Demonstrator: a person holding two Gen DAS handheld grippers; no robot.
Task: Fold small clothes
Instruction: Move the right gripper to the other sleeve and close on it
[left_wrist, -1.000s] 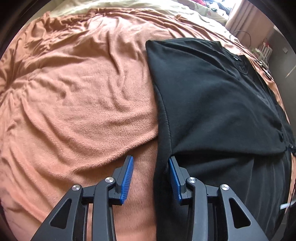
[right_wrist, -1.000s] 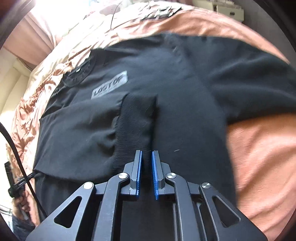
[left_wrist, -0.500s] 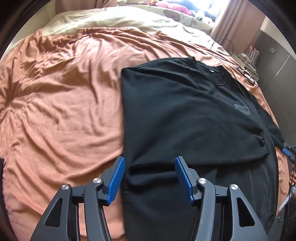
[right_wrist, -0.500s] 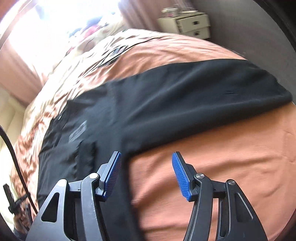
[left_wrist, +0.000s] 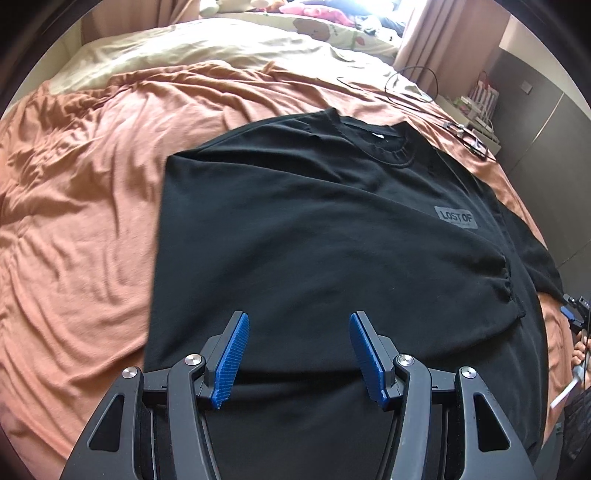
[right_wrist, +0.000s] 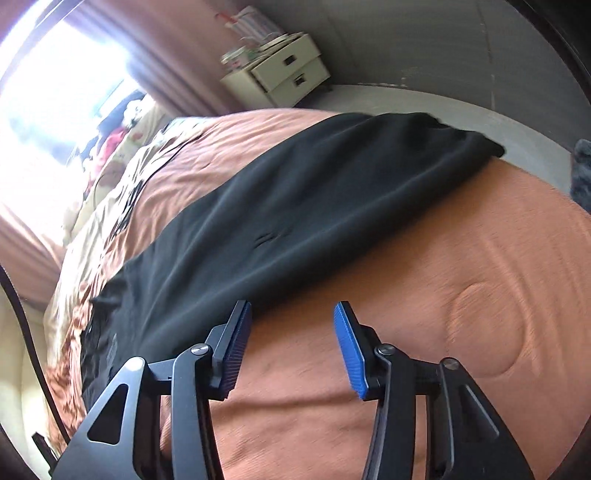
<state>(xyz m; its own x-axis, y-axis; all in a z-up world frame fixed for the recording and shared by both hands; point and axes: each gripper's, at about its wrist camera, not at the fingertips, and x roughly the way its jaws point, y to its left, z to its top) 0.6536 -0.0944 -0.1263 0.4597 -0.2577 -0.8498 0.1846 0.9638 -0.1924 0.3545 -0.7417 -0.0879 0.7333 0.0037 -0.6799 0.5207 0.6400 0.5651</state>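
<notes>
While our left gripper (left_wrist: 297, 354) hangs open over the shirt (left_wrist: 314, 236), our right gripper (right_wrist: 291, 350) is closing, empty, above the blanket (right_wrist: 461, 266).

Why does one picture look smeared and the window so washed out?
Right wrist view: the orange blanket is streaked with motion blur and the window is glared to white. Left wrist view: sharper, the black T-shirt print legible, though the fisheye bends the bed into a dome.
</notes>
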